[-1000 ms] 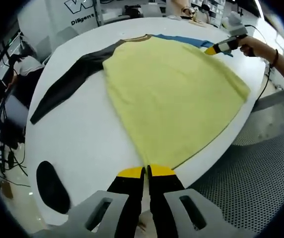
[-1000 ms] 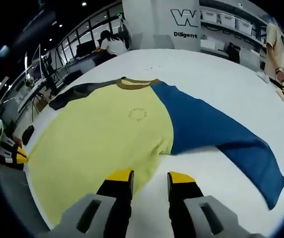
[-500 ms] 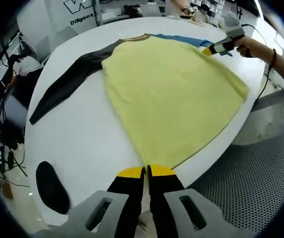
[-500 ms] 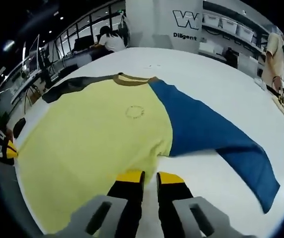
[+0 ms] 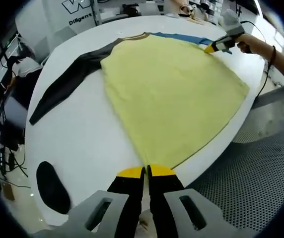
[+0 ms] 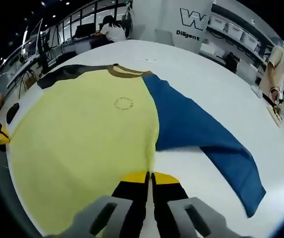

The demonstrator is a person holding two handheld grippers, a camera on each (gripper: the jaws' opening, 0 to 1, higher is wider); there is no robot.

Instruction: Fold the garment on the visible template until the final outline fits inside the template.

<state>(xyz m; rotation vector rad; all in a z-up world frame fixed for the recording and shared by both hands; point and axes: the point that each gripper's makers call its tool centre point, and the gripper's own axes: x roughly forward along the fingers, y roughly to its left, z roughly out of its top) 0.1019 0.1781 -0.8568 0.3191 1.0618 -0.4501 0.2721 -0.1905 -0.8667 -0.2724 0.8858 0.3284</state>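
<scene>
A round white table [image 5: 92,134] carries the yellow garment [image 5: 172,94] spread flat. The left gripper [image 5: 147,172] is clamped on its near hem corner; the right gripper [image 6: 149,177] is closed on the side edge beside the blue sleeve [image 6: 201,134]. The body runs away from both.

- This looks like a robotics lab or open-plan industrial workspace rather than a home.
- A large white column [image 6: 181,20] carries a "W" logo and the word "Diligent", like company branding.
- Behind the far edge of the big white round counter [image 6: 221,94], wall shelving [image 6: 231,32] holds rows of pale storage bins.
- A person [image 6: 113,30] sits with their back turned at a desk beyond the counter's far edge, among monitors and dark-framed partitions [image 6: 57,37].
- The floor [image 5: 261,168] beside the counter's near edge is grey perforated or studded matting.
- Cables [image 5: 8,163] trail across the floor off the counter's left edge.
</scene>
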